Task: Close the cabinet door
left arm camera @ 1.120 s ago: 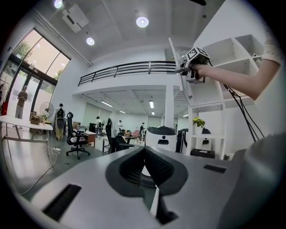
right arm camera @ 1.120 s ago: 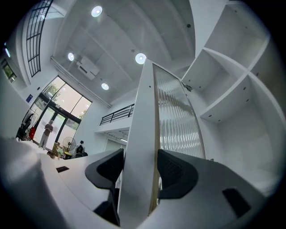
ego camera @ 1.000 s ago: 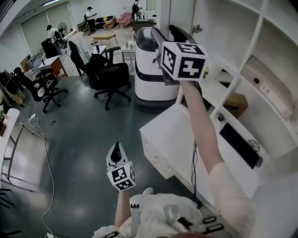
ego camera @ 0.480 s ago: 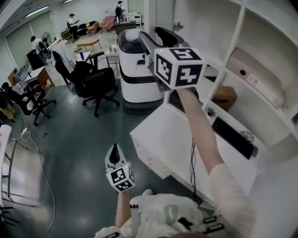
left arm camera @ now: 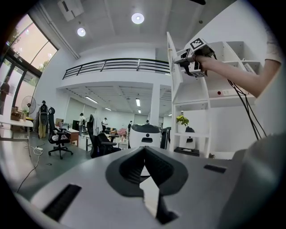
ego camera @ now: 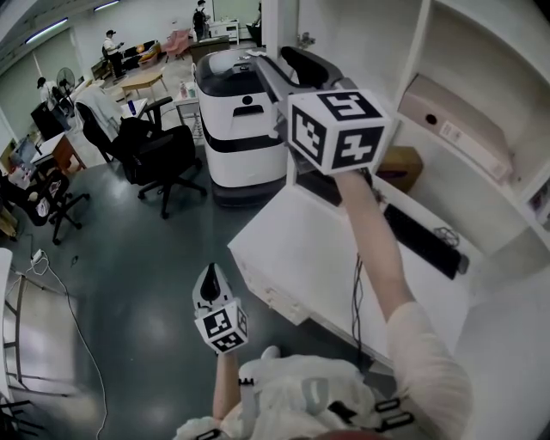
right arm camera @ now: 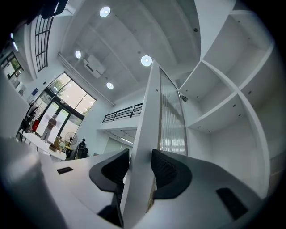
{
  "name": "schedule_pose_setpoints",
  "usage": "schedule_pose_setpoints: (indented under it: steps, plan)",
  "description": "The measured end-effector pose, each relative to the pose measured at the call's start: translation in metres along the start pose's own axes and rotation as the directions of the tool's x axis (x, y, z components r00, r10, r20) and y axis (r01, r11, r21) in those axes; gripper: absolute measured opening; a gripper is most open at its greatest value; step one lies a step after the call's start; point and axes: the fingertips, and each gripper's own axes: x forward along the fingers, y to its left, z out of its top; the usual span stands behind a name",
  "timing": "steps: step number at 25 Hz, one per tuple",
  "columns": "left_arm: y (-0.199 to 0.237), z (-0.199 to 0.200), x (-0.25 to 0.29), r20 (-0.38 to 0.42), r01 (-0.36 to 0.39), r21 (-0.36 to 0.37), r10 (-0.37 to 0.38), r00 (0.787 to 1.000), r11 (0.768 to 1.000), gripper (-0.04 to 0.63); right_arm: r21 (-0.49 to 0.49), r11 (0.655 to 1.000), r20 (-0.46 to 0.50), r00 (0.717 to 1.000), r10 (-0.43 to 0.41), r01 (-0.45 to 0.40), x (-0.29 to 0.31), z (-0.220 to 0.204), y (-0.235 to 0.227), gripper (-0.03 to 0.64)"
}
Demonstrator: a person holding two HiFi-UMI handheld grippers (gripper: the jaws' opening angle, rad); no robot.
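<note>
The white cabinet door [ego camera: 279,26], with a ribbed glass panel [right arm camera: 172,116], stands open and edge-on to me in front of the white shelving [ego camera: 447,77]. My right gripper [ego camera: 275,73] is raised at arm's length. Its jaws have just been closing on the door's free edge [right arm camera: 143,134], and both pads touch it, one on each side. The left gripper view shows the same grip from afar, right gripper [left arm camera: 184,60] on door [left arm camera: 171,67]. My left gripper [ego camera: 212,277] hangs low over the floor, apart from the cabinet, its pads [left arm camera: 144,154] together on nothing.
A white-and-black machine [ego camera: 236,120] stands just left of the door, with office chairs [ego camera: 159,146] beyond it. Below the shelves a white counter [ego camera: 309,249] carries a black keyboard [ego camera: 421,241]. A cardboard box [ego camera: 400,163] sits on a shelf. People stand far back.
The right gripper has stayed at the door's edge and shifted a little with it, while the room behind slid left. The left gripper keeps its place in the picture.
</note>
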Motion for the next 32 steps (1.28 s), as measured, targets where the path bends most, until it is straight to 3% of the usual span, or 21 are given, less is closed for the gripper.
schedule_pose_setpoints:
  steps: [9,21,32]
  plan:
    - [-0.021,-0.001,0.004,-0.008,0.049,0.016,-0.049,0.999,0.999,0.005,0.019,0.999,-0.003,0.999,-0.033,0.033,-0.025,0.002,-0.024,0.135]
    - [-0.060,-0.003,0.013,-0.022,0.144,0.044,-0.143,0.989,0.989,0.005,-0.048,0.978,-0.036,0.978,-0.207,0.205,-0.061,0.002,-0.082,0.097]
    - [-0.083,-0.012,0.024,-0.052,0.197,0.066,-0.194,0.980,0.978,0.005,-0.066,0.951,-0.029,0.952,-0.303,0.301,-0.078,-0.001,-0.124,0.084]
